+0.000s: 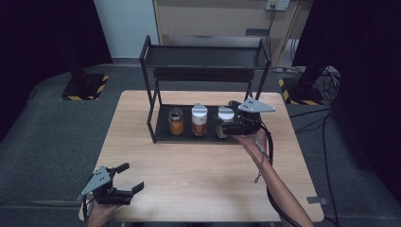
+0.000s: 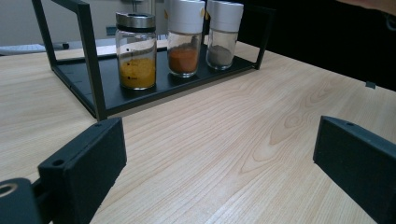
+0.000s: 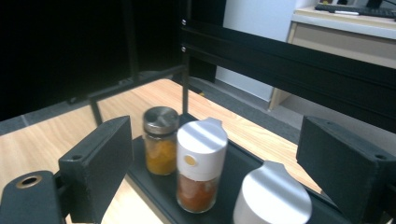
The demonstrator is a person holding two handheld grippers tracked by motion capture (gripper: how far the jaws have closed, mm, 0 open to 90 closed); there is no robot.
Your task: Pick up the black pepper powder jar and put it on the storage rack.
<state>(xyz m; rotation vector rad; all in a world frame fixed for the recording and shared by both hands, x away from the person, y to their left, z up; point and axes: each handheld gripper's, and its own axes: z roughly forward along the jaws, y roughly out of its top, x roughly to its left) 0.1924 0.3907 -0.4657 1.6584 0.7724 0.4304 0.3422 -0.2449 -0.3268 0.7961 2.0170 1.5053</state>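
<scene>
On the bottom shelf of the black rack (image 1: 163, 135) stand three spice jars, and the right gripper (image 1: 226, 126) hangs just over the rightmost, white-capped jar (image 3: 272, 197), jaws wide apart and, as far as I can tell, clear of it. Near the table's (image 1: 203, 175) front left corner the left gripper (image 1: 132, 177) rests with jaws open, holding nothing
</scene>
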